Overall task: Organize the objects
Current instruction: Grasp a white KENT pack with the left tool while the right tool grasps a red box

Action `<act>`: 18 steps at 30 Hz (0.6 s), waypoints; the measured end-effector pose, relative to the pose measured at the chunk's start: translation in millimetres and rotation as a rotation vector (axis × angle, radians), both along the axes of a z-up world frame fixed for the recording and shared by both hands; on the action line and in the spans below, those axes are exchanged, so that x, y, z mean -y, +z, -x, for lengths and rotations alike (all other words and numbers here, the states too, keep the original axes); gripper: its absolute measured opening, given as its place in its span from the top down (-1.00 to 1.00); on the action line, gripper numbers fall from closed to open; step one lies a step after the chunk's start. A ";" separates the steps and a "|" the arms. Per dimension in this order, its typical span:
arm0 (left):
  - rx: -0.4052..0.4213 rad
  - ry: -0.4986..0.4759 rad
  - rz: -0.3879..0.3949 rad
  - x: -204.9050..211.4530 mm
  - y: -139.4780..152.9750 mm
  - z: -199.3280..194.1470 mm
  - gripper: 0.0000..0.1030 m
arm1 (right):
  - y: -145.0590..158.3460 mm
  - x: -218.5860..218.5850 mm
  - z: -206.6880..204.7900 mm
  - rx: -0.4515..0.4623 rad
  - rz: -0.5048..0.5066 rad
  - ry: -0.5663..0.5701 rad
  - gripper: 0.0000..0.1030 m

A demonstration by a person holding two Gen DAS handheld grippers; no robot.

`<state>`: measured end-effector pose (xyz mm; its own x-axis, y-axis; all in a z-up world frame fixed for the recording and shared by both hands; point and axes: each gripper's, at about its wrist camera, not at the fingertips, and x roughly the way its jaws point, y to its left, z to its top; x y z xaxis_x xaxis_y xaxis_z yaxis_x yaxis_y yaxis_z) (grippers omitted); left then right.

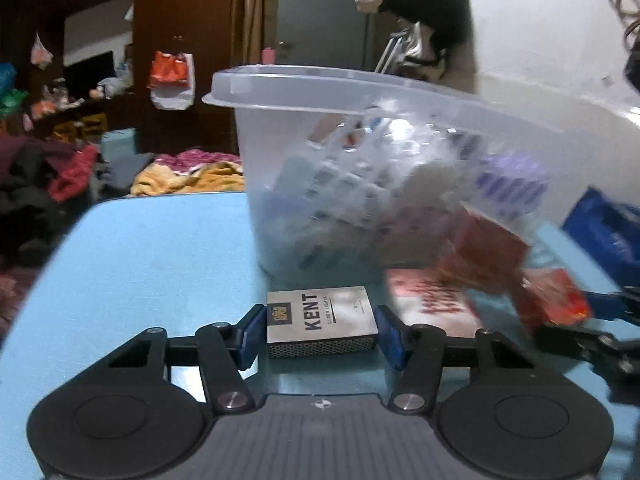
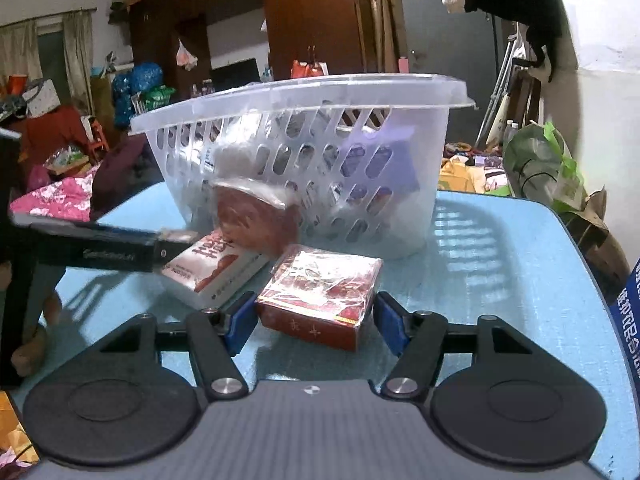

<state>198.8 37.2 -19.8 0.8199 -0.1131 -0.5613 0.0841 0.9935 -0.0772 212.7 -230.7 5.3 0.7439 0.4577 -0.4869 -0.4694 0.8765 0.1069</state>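
A clear plastic basket (image 1: 304,92) (image 2: 248,104) holding several packs stands on the light blue table (image 1: 152,248). My left gripper (image 1: 320,334) is open around a grey KENT box (image 1: 322,320) that lies on the table; its blue pads sit beside the box ends. My right gripper (image 2: 312,318) is open around a red wrapped box (image 2: 320,292) on the table (image 2: 500,264). A white and red box (image 2: 212,268) lies left of it, seen too in the left wrist view (image 1: 432,304). The left gripper's finger (image 2: 116,250) reaches in from the left.
A blue bag (image 1: 608,232) (image 2: 628,320) sits at the table's right edge. A green plastic bag (image 2: 544,168) stands beyond the far right corner. Clothes (image 1: 188,172) are piled behind the table.
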 end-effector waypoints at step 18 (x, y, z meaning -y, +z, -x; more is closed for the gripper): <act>0.335 -0.054 0.248 -21.5 7.4 66.8 -0.20 | 7.6 25.6 24.1 0.194 -0.198 -0.081 -0.29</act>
